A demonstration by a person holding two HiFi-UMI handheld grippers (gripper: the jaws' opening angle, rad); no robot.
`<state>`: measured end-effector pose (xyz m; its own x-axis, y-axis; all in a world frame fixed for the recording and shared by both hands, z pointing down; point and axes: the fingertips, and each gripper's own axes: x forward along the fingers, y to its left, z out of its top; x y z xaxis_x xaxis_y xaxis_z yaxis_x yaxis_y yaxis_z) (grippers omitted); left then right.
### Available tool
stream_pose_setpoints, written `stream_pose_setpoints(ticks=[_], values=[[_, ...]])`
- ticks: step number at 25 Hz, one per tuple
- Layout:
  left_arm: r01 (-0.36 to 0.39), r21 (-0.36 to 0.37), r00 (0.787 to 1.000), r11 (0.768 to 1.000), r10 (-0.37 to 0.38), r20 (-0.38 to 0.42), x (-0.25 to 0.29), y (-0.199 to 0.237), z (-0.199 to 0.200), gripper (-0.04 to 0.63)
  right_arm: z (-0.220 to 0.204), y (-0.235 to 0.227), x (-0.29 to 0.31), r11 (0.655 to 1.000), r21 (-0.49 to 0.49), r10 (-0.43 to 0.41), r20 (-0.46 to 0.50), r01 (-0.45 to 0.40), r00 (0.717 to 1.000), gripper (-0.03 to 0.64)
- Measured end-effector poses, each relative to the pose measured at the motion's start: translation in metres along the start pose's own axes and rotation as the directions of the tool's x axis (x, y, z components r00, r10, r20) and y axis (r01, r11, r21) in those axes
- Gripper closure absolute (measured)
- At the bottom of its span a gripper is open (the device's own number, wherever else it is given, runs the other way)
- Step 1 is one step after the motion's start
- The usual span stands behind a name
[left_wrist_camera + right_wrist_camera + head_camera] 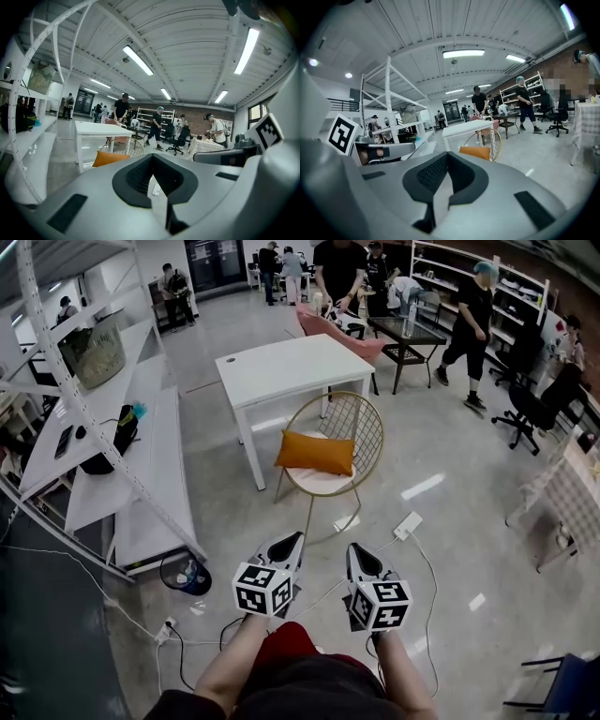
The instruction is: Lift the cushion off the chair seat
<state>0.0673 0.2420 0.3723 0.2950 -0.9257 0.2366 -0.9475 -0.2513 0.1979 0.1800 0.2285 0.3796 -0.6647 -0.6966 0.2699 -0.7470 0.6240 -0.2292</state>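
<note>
An orange cushion (316,452) lies on the seat of a gold wire chair (354,424), which stands in front of a white table (291,367). Both grippers are held low in front of the person, well short of the chair and apart from it. The left gripper (286,547) is shut with nothing in it. Beside it, the right gripper (361,559) is also shut and holds nothing. In the left gripper view the cushion (110,158) shows past the closed jaws, left of centre. In the right gripper view the cushion (476,152) sits ahead, slightly right.
A white shelving rack (103,427) runs along the left. A black bin (185,573), cables and a white power strip (408,524) lie on the floor near the chair. A cloth-covered table (572,493) stands at the right. Several people and office chairs (534,409) are farther back.
</note>
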Motion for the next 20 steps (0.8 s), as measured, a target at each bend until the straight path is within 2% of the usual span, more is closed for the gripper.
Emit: stream_pose_setpoints(ticks=[3, 7, 11, 20], values=[[-0.014, -0.005, 1.000, 1.000, 0.014, -0.002, 0.007, 0.004, 0.002, 0.584, 0.003, -0.007, 0.003, 1.000, -0.008, -0.005, -0.003, 0.005, 1.000, 0.598], [-0.025, -0.057, 1.000, 0.998, 0.025, 0.000, 0.013, 0.008, 0.005, 0.584, 0.000, -0.016, 0.008, 1.000, 0.019, -0.001, -0.033, 0.002, 0.999, 0.598], [-0.041, -0.023, 0.999, 0.999, 0.041, -0.016, 0.022, 0.015, 0.007, 0.584, 0.001, -0.021, 0.019, 1.000, 0.025, 0.002, -0.040, -0.001, 0.999, 0.600], [-0.045, -0.027, 0.999, 0.999, 0.045, -0.005, 0.049, 0.040, 0.018, 0.584, 0.007, -0.029, 0.053, 1.000, 0.016, -0.004, -0.063, 0.005, 0.998, 0.598]])
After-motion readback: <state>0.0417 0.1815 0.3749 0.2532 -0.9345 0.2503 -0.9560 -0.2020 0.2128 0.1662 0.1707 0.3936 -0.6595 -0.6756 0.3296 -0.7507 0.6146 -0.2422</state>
